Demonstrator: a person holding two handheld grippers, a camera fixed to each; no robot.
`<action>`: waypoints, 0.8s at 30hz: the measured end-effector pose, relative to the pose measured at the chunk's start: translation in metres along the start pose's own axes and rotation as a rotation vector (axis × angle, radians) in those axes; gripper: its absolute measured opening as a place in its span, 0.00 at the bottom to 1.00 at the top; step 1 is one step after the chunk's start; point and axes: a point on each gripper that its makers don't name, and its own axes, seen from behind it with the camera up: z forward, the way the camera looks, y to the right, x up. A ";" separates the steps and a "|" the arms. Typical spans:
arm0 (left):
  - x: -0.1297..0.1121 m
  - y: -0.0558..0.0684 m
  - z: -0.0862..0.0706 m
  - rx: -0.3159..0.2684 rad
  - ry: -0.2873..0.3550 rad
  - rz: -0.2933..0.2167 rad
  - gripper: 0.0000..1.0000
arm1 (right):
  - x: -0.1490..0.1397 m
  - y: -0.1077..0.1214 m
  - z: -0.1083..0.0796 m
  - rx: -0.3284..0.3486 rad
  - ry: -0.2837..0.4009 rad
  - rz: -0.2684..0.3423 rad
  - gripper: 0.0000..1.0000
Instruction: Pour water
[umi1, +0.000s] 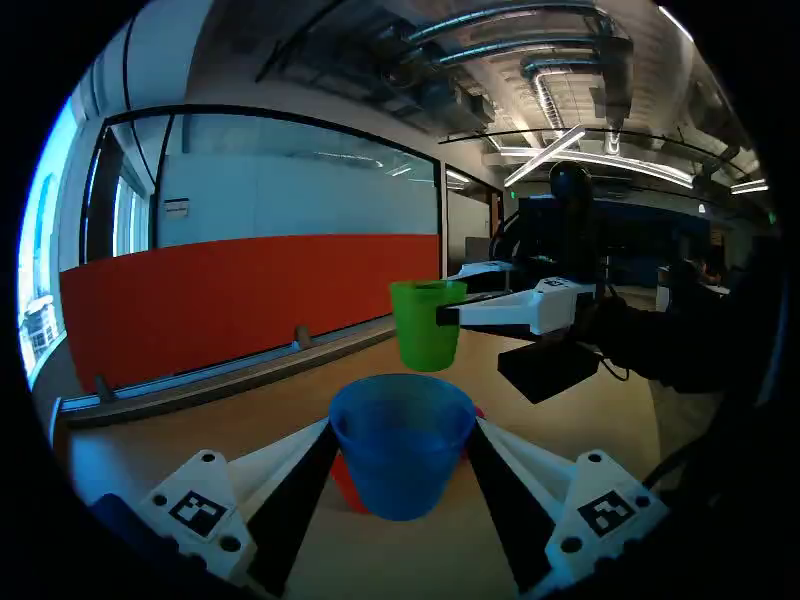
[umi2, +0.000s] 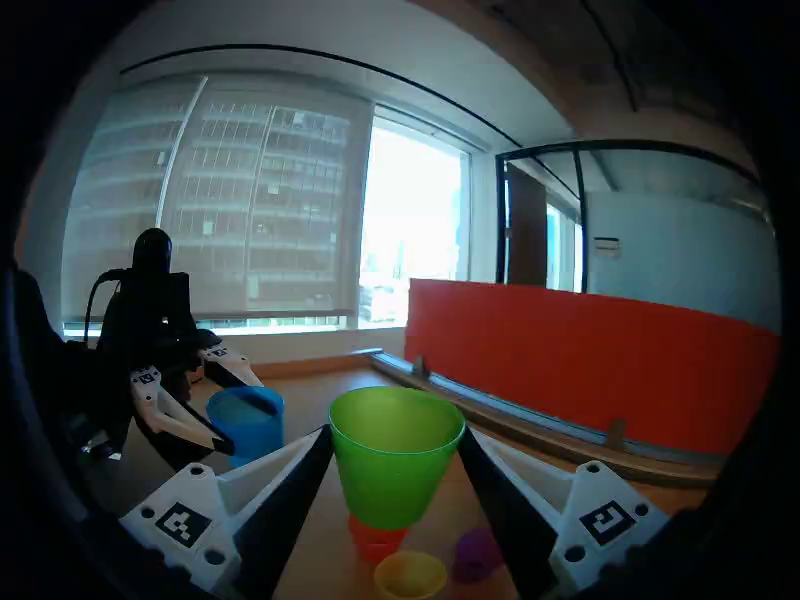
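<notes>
Item 1, left gripper (umi1: 400, 452): in the left gripper view I read its two fingers closed partway, one against each side of the blue cup (umi1: 403, 455); the cup sits upright between the fingertips, rim toward the camera; I cannot tell whether it holds water

Item 2, right gripper (umi2: 395, 445): in the right gripper view its fingers are likewise closed partway and press on both flanks of the green cup (umi2: 393, 465); the cup stands upright between the tips, mouth up; contents not discernible

Item 3, relation of the two: from the left gripper, the green cup hangs ahead of and above the blue cup, clear of the table (umi1: 600, 410), with a gap between the cups; from the right gripper, the blue cup is ahead and to the left, lower than the green rim

Item 4, small cups, seen below the right gripper: a red cup (umi2: 375, 538) directly under the green cup, a yellow cup (umi2: 410, 575) nearer the camera, a purple cup (umi2: 478, 553) just to its right; all rest on the wooden table

Item 5, a red item (umi1: 345, 485) low behind the blue cup, mostly hidden

Item 6, surroundings: an orange partition (umi1: 250, 295) ahead and left of the left gripper; a bright window (umi2: 410, 220) ahead of the right gripper
</notes>
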 end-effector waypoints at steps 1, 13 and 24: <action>0.001 0.000 0.000 0.000 0.001 0.000 0.86 | 0.001 0.000 0.000 -0.001 0.005 0.001 0.93; 0.009 -0.007 0.001 0.015 0.019 0.007 0.86 | 0.005 -0.001 -0.004 -0.007 0.040 -0.013 0.93; 0.016 -0.010 0.001 0.022 0.029 0.035 0.86 | 0.003 -0.001 -0.010 -0.002 0.057 -0.009 0.92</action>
